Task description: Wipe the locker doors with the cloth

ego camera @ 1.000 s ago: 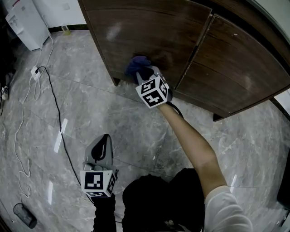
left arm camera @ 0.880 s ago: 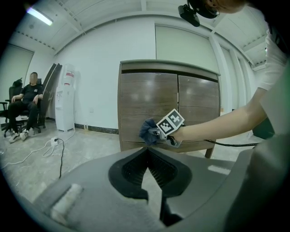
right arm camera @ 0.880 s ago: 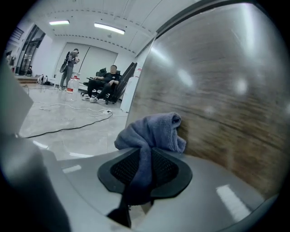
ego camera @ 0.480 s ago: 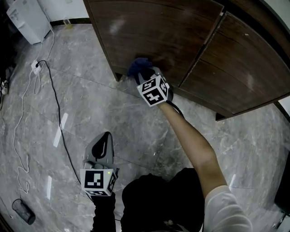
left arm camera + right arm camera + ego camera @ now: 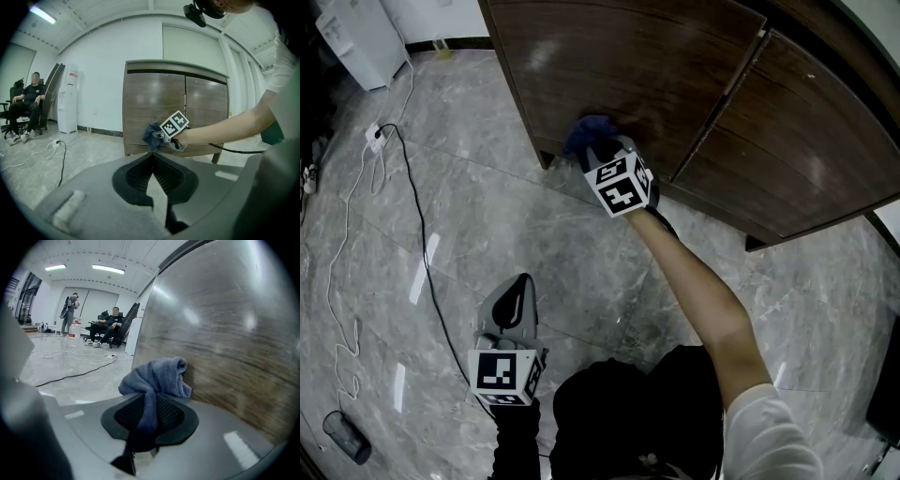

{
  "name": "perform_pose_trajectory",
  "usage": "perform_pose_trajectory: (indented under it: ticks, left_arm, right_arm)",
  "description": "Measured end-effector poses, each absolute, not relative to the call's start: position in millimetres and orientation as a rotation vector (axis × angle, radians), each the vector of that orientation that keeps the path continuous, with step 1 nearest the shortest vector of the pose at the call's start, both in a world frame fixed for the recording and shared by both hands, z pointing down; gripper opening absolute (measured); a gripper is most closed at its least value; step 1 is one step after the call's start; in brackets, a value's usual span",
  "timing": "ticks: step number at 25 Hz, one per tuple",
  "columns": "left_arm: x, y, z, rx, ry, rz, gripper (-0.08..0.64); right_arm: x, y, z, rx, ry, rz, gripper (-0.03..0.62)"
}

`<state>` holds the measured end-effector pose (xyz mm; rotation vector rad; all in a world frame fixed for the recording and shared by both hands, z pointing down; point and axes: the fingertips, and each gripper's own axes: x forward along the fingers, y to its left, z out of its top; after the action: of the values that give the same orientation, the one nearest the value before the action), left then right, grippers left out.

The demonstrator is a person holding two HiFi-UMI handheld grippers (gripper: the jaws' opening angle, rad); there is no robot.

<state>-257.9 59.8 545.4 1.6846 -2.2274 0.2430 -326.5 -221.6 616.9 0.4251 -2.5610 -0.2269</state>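
Cloth (image 5: pixel 159 373) bunches against the locker door (image 5: pixel 234 343), pinched in the right tool (image 5: pixel 150 404); left tool (image 5: pixel 152 158) closed, empty.

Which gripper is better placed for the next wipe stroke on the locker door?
Right. The right gripper is shut on the cloth, which sits against the door. The left gripper is shut, empty, and hangs back over the floor.

Black cable (image 5: pixel 425 272) snaking over grey marble floor (image 5: pixel 581 272); white water dispenser (image 5: pixel 352 37) top left.
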Motion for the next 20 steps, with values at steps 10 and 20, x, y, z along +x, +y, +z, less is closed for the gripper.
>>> perform_pose_trajectory:
  ticks: [10, 20]
  left_arm:
    - [-253.8, 58.2, 532.0, 1.713, -2.234, 0.228, 0.000]
    - [-251.3, 57.9, 514.0, 1.732, -2.255, 0.216, 0.000]
  right_arm:
    - [-342.3, -219.9, 526.3, 0.429, -2.681, -0.251, 0.086]
    - [-355.3, -220.3, 421.8, 0.460, -2.814, -0.295, 0.086]
